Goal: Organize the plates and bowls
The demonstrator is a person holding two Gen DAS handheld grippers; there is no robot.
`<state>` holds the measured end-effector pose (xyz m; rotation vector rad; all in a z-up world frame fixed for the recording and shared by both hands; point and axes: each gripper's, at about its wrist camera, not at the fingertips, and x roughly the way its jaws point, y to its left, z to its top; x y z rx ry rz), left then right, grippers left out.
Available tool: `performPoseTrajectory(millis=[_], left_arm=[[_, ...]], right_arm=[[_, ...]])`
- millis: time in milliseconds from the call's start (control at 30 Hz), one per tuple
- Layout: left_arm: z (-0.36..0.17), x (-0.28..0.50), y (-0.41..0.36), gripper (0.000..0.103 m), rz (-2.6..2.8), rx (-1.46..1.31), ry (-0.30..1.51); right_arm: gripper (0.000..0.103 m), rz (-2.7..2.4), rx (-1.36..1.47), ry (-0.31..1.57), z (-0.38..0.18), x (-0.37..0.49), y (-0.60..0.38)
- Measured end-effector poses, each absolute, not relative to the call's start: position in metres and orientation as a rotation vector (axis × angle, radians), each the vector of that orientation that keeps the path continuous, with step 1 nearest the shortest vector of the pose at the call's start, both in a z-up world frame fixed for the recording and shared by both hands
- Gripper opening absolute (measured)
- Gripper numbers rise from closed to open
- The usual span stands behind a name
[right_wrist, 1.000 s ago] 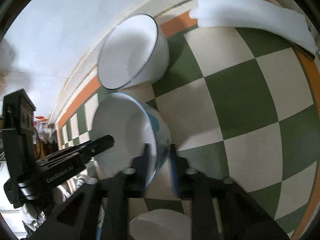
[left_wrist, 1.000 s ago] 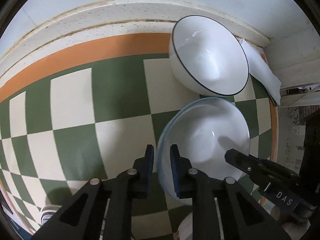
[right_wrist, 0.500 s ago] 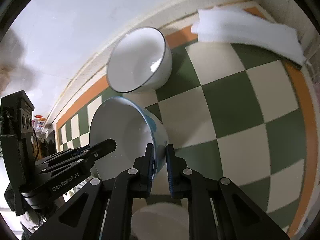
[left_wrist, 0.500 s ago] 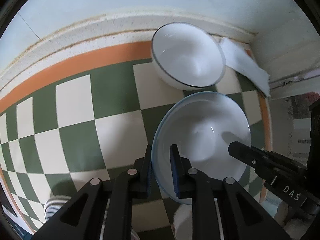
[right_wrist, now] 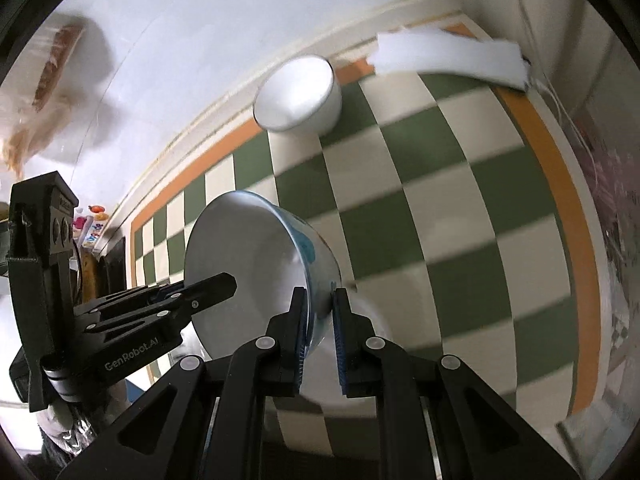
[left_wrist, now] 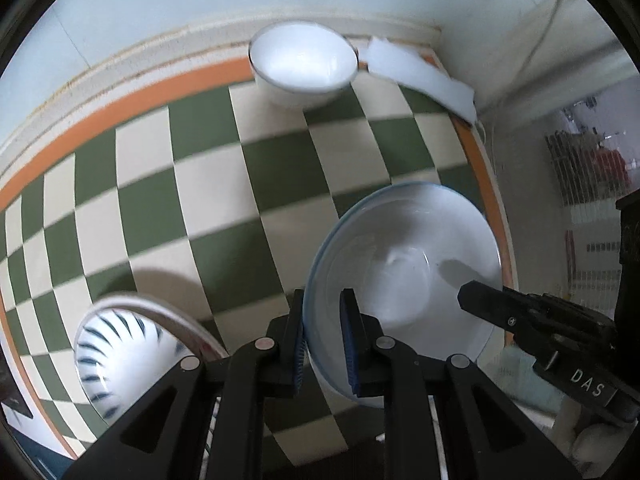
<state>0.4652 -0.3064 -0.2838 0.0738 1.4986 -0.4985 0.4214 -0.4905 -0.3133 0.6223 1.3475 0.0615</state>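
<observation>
Both grippers hold one blue-rimmed white bowl in the air above the checked table. My left gripper is shut on its near-left rim. My right gripper is shut on the opposite rim, with the bowl tilted to its left. A white bowl with a dark rim stands at the back of the table by the wall; it also shows in the right wrist view. A blue-striped bowl sits on a plate at the lower left. Another white dish lies under the held bowl.
The green and cream checked cloth has an orange border. A white foam sheet lies in the back right corner, also in the right wrist view. The wall runs along the back. The table's right edge is close.
Both grippers have lifted the blue-rimmed bowl and drawn it back from the dark-rimmed bowl, which now looks smaller and farther. The striped bowl has come into view at the lower left.
</observation>
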Motion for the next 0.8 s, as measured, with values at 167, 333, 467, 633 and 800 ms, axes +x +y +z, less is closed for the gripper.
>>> performPoseTrajectory(millis=[167, 333, 467, 633, 800], left_arm=[[-0.301, 0.444, -0.313, 0.014, -0.505, 0.136, 1.531], [-0.317, 0.436, -0.319, 0.014, -0.497, 0.188, 1.553], [-0.330, 0.432, -0.324, 0.014, -0.485, 0.232, 1.573], [-0.330, 0.432, -0.328, 0.014, -0.476, 0.277, 1.545], [-0.330, 0.431, -0.330, 0.014, -0.468, 0.313, 1.532]], right_arm=[[0.014, 0.046, 0.664, 1.377, -0.330, 0.391, -0.489], [0.014, 0.026, 0.687, 1.403, -0.349, 0.378, -0.490], [0.014, 0.018, 0.696, 1.405, -0.355, 0.374, -0.491], [0.014, 0.008, 0.689, 1.428, -0.367, 0.375, -0.490], [0.014, 0.009, 0.677, 1.439, -0.371, 0.373, -0.486]])
